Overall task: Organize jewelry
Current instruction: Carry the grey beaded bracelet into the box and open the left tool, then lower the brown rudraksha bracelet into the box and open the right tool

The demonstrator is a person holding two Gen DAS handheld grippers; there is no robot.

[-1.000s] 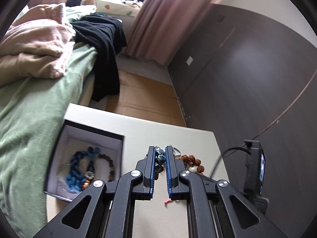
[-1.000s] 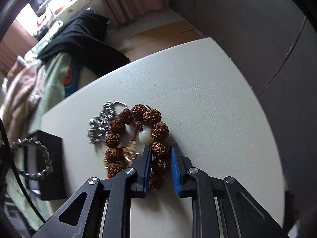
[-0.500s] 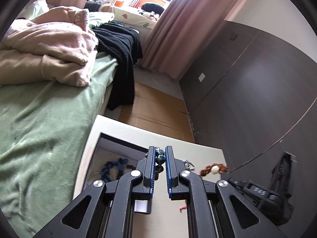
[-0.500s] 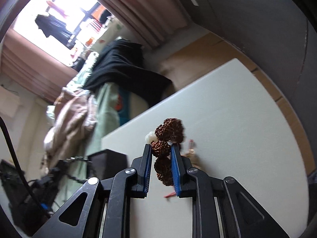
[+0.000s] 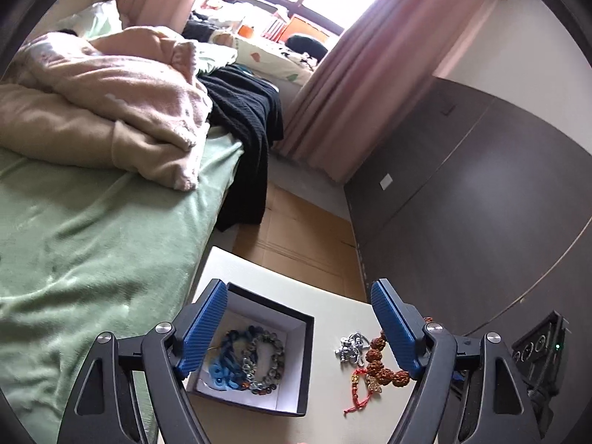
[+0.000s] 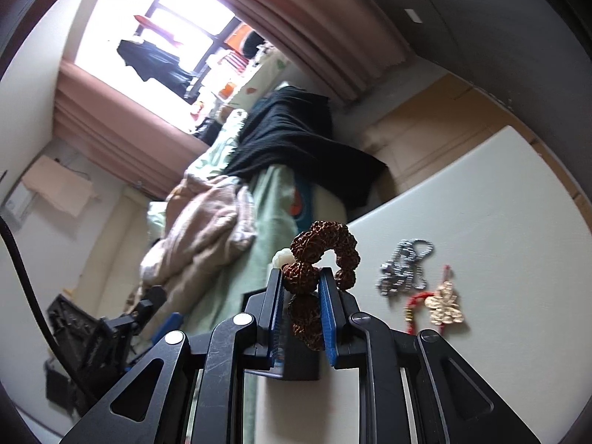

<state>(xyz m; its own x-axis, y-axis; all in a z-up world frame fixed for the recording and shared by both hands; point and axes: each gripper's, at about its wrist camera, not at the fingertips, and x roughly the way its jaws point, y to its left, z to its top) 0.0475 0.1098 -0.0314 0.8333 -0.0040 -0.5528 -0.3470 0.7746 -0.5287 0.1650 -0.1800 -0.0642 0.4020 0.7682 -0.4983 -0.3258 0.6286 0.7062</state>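
My left gripper [image 5: 298, 323] is open and empty, held above the black jewelry box [image 5: 292, 362] on the white table [image 5: 325, 307]. The box holds a blue braided bracelet [image 5: 225, 359] and a dark beaded bracelet [image 5: 264, 364]. My right gripper [image 6: 300, 296] is shut on the brown rough-bead bracelet [image 6: 325, 244], lifted off the table; it also shows in the left wrist view [image 5: 384, 364]. A silver chain [image 6: 405, 268] and a red cord with a gold charm [image 6: 442, 303] lie on the table, right of the right gripper. They also show in the left wrist view [image 5: 349, 346], between box and brown bracelet.
A bed with a green cover [image 5: 92, 259], pink blankets [image 5: 111, 100] and a black garment [image 5: 248, 140] borders the table's left. A dark cabinet wall [image 5: 481, 203] stands at the right. Brown floor [image 5: 296, 233] lies beyond the table's far edge.
My left gripper has opened and let its beaded bracelet go into the box, then risen. My right gripper closed on the brown bracelet and lifted it off the table.
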